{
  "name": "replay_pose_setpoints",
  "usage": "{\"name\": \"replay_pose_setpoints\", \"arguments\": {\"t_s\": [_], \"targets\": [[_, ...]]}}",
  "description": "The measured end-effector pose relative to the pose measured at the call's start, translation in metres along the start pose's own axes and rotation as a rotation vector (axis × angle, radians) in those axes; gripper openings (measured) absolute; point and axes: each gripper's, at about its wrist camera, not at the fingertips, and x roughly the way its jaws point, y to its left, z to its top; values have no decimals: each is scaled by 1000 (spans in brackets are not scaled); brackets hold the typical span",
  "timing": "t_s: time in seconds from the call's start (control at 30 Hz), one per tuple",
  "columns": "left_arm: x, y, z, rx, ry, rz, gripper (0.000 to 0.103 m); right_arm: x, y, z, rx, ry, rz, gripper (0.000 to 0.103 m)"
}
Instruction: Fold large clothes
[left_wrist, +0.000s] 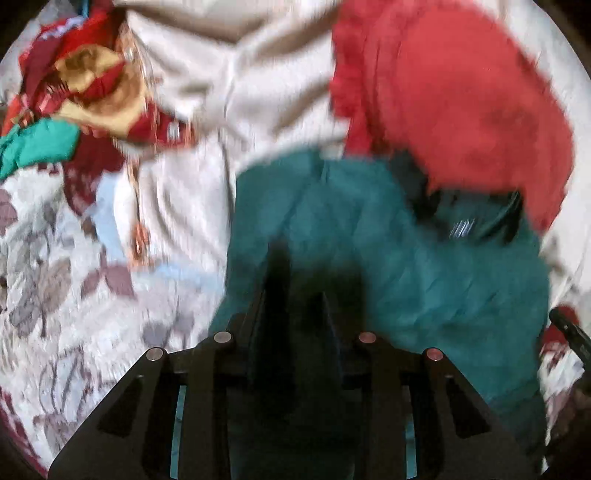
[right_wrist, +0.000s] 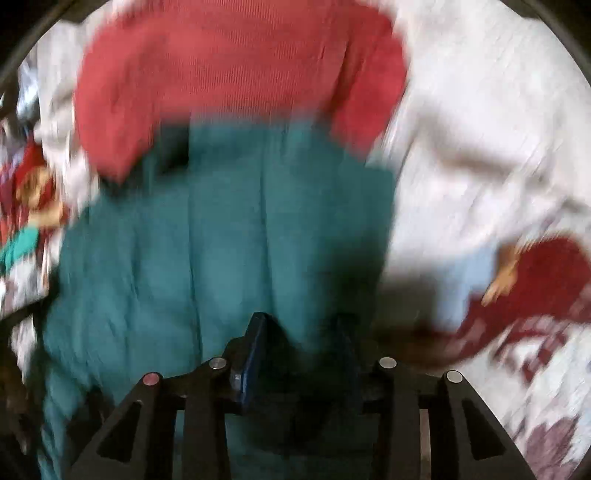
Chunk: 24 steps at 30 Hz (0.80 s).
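Here, teal garment (left_wrist: 369, 229) between left gripper (left_wrist: 303, 280) fingers

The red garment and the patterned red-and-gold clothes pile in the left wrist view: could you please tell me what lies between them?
A rumpled cream cloth fills that stretch, between the red garment and the patterned pile. The left wrist view shows it.

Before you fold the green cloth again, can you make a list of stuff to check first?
1. Left gripper has hold of the teal garment: ok, cloth bunched between its fingers.
2. Right gripper has hold of it too: ok, cloth fills the gap.
3. Garment smooth: not ok, creases run along it.
4. Red garment out of the way: not ok, it overlaps the teal one's far end.
5. Pile of clothes off to the side: ok.
6. Pictures sharp enough to find the edges: cannot tell, both are blurred.
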Motion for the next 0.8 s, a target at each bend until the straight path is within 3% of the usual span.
{"name": "replay_pose_setpoints", "arguments": {"t_s": [0.07,0.13,0.23,0.33,0.43,0.57,0.7,0.73,0.8], "targets": [[-2,-8,4,18,-37,-22,29,-9,1,18,-1,-105,-26,38],[11,-18,5,45,-6,-34,29,-2,2,35,14,-151,-26,38],[44,-26,-7,101,108,37,30,30,-8,41,71,-115,-20,38],[51,-33,-14,171,109,86,30,72,-15,29,95,-1,-35,41],[52,-29,-13,161,113,79,30,74,-11,27,77,-14,-43,43],[35,-26,-3,115,78,58,29,65,-3,30,52,5,-75,43],[-3,-35,3,159,-64,10,33,16,24,42,56,-84,-39,43],[-4,-38,2,170,-65,-2,40,7,33,42,44,-91,-20,43],[4,-43,-4,188,-11,-8,43,-6,63,34,-12,-70,17,43]]}}
